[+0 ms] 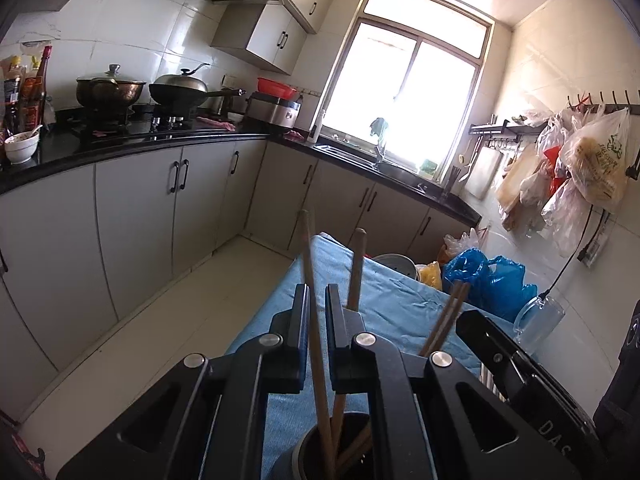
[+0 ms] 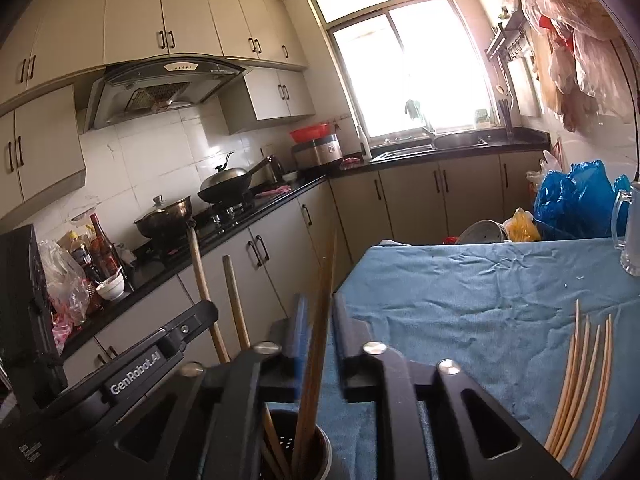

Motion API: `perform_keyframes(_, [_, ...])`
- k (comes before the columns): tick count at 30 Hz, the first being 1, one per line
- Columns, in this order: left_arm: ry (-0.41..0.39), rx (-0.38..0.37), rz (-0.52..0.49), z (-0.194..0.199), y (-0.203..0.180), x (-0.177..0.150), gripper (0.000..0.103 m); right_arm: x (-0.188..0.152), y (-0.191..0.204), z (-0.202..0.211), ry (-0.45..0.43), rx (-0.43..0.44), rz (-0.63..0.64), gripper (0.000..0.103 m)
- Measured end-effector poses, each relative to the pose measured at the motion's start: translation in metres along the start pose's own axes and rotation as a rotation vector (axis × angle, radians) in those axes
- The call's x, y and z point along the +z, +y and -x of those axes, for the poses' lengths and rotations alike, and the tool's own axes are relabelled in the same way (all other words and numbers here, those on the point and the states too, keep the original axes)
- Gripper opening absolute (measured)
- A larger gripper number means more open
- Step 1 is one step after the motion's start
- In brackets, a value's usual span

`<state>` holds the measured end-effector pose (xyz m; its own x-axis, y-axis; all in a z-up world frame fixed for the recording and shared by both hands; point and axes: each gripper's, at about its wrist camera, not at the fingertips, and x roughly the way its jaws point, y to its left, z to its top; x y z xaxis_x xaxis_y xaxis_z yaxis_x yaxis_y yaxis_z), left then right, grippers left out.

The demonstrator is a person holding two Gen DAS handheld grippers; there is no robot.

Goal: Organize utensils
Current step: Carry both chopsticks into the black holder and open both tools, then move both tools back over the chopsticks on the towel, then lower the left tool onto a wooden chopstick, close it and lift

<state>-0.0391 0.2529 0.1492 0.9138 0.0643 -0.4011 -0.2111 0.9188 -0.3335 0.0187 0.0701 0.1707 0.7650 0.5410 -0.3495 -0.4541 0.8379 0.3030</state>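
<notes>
Standing over a dark utensil holder (image 1: pixel 340 448), the left gripper (image 1: pixel 317 300) has its jaws nearly shut around a single wooden chopstick (image 1: pixel 310 280) that leans up out of the holder; whether the pads actually press on it cannot be told. Just to its right a wooden-handled utensil (image 1: pixel 357 268) stands in the same holder. Further right, the right gripper (image 2: pixel 318 312) has its jaws parted, with a pair of chopsticks (image 2: pixel 324 304) standing loose between them, their lower ends down in the holder and neither pad touching them. The holder rests at the near left edge of a table covered by a blue cloth (image 2: pixel 460 292). At the far right, more pale chopsticks (image 2: pixel 580 384) lie flat on the cloth, well apart from the holder.
</notes>
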Motion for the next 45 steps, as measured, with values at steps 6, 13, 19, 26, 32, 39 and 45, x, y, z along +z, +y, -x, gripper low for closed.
perform_keyframes(6, [-0.054, 0.040, -0.006, 0.035, -0.004, 0.000, 0.031, 0.006, 0.000, 0.021, -0.028, -0.002, 0.004, 0.048])
perform_keyframes(13, [-0.080, -0.020, -0.022, 0.080, -0.032, -0.008, 0.043, 0.003, -0.030, 0.061, -0.046, -0.063, -0.028, 0.063])
perform_keyframes(19, [-0.014, -0.130, -0.104, 0.091, -0.080, -0.036, 0.055, -0.014, -0.099, 0.101, -0.011, -0.190, -0.114, 0.067])
perform_keyframes(26, [0.167, -0.211, -0.204, 0.063, -0.133, -0.083, 0.061, -0.047, -0.208, 0.142, 0.119, -0.375, -0.282, 0.068])
perform_keyframes(32, [0.349, -0.205, -0.318, 0.013, -0.162, -0.132, 0.061, -0.075, -0.251, 0.142, 0.241, -0.389, -0.347, 0.068])
perform_keyframes(39, [0.495, -0.204, -0.408, -0.037, -0.178, -0.179, 0.048, -0.101, -0.246, 0.110, 0.398, -0.301, -0.276, 0.039])
perform_keyframes(45, [0.579, -0.214, -0.434, -0.069, -0.189, -0.198, 0.018, -0.107, -0.238, 0.086, 0.445, -0.322, -0.194, 0.033])
